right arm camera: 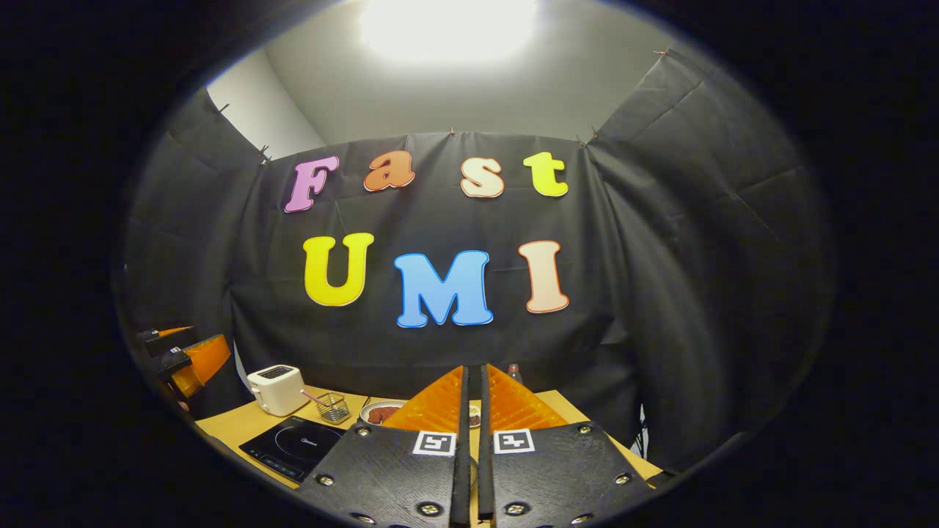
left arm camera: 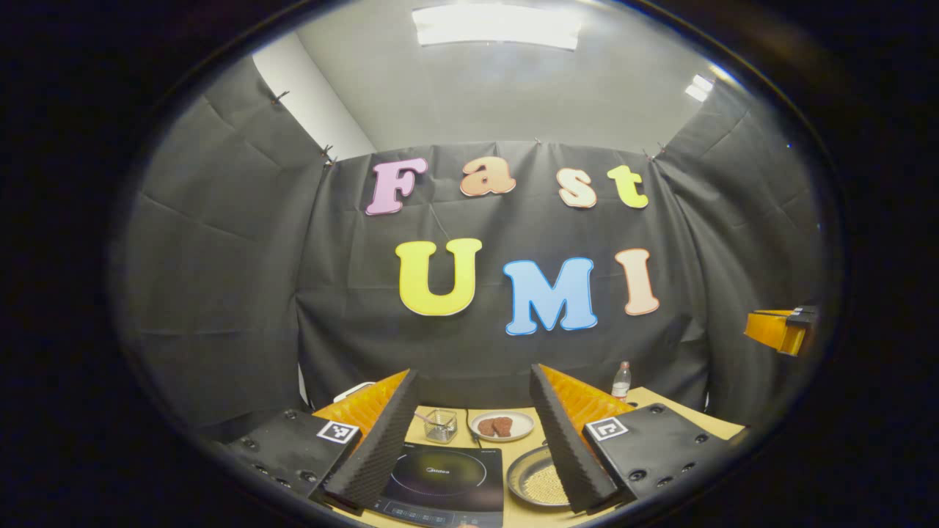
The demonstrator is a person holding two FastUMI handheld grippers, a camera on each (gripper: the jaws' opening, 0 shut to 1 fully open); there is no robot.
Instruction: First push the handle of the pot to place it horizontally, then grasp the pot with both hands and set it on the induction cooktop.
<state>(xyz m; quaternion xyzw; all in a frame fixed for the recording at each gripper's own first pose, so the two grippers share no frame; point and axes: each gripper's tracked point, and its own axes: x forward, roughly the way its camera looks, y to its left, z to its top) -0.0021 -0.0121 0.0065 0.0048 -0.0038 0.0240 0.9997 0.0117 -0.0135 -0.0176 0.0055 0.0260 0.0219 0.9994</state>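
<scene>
The left gripper [left arm camera: 469, 433] hangs above the wooden table [left arm camera: 660, 402] with its two ridged, wedge-shaped fingers spread wide and nothing between them. Below the gap lies the induction cooktop [left arm camera: 444, 480], a flat glossy black slab with a thin ring drawn on it, close to the table's near edge. Just to its right sits the pot [left arm camera: 534, 478], a shallow round metal pan with a grainy pale bottom, partly hidden by the right finger (its handle cannot be made out). Toward the far edge stand a small square wire basket [left arm camera: 440, 425], a round white plate [left arm camera: 502, 425] with brown pieces, and a clear plastic bottle [left arm camera: 621, 380].

The right gripper [right arm camera: 474, 400] has its fingers pressed together, gripping nothing. At the table's far left corner stands a boxy cream toaster [right arm camera: 277, 389]
</scene>
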